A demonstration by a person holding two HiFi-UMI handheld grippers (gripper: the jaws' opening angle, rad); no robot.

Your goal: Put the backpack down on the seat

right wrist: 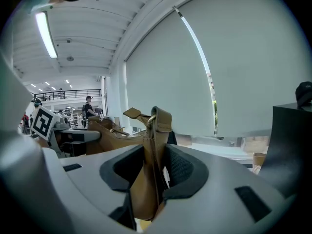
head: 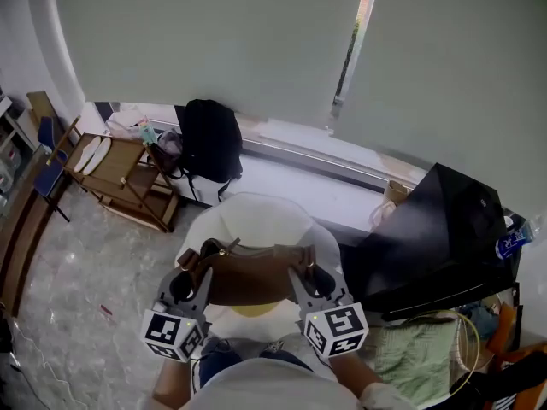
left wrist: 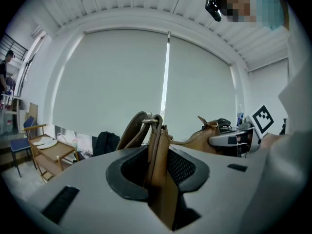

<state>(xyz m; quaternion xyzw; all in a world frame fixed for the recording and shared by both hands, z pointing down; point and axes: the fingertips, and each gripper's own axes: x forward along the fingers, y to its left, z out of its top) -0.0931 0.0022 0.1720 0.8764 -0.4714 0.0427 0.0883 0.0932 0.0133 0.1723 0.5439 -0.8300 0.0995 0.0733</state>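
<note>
A brown leather backpack [head: 248,280] hangs between my two grippers, above a round white seat [head: 256,216] with a yellow patch [head: 252,310] showing under the bag. My left gripper [head: 192,282] is shut on the bag's left end. In the left gripper view its jaws pinch a brown strap tab [left wrist: 157,155] with a metal ring on top. At the other end, my right gripper [head: 309,282] is shut on the bag. The right gripper view shows a folded strap [right wrist: 153,150] squeezed between its pads. The bag's underside is hidden.
A black backpack [head: 209,139] leans on the window ledge behind the seat. To the left stands a wooden trolley [head: 120,173] on the marble floor. A large black panel [head: 436,237] lies close on the right, with cloth and cables beneath it.
</note>
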